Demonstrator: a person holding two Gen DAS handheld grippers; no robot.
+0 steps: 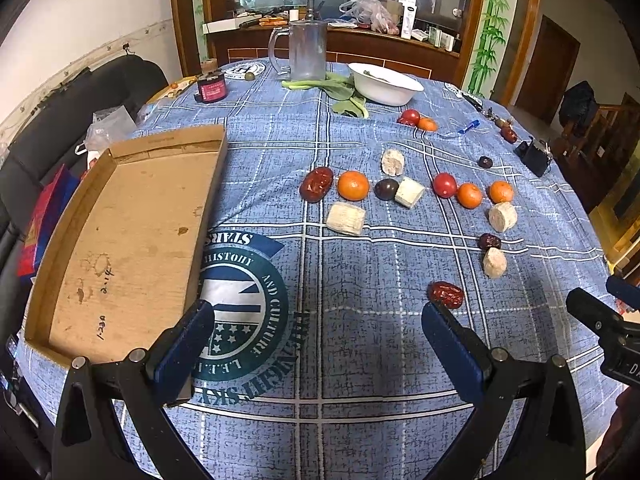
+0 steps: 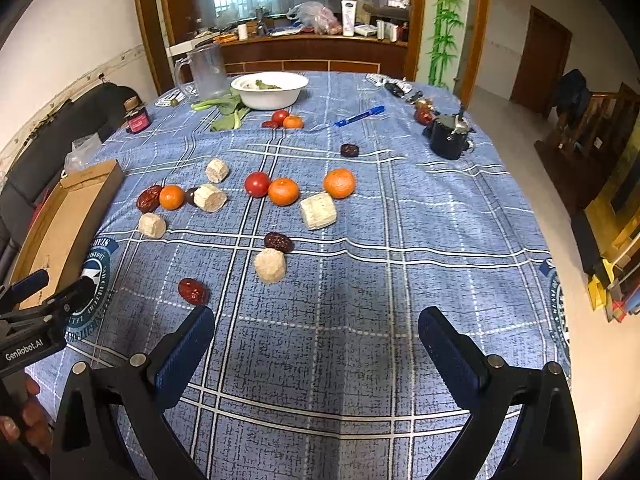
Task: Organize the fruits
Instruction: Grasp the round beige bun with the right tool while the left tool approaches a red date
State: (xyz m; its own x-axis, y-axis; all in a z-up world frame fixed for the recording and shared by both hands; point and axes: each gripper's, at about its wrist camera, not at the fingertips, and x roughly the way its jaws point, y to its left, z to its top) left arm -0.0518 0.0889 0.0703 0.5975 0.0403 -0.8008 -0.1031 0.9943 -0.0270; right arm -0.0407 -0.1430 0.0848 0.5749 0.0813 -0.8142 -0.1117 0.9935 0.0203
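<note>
Bench: cardboard tray left; oranges, dates scattered right. Left claw, right claw: wide, empty.

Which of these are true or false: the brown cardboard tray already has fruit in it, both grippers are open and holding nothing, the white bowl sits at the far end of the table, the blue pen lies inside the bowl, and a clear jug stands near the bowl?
1. The flat brown cardboard tray holds fruit. False: it holds nothing; the fruit lies on the blue checked tablecloth.
2. The left gripper and right gripper are open and hold nothing. True.
3. The round white bowl sits at the far end. True.
4. The blue pen lies in the bowl. False: it lies on the cloth, to the bowl's right.
5. A clear plastic jug stands beside the bowl. True.
</note>
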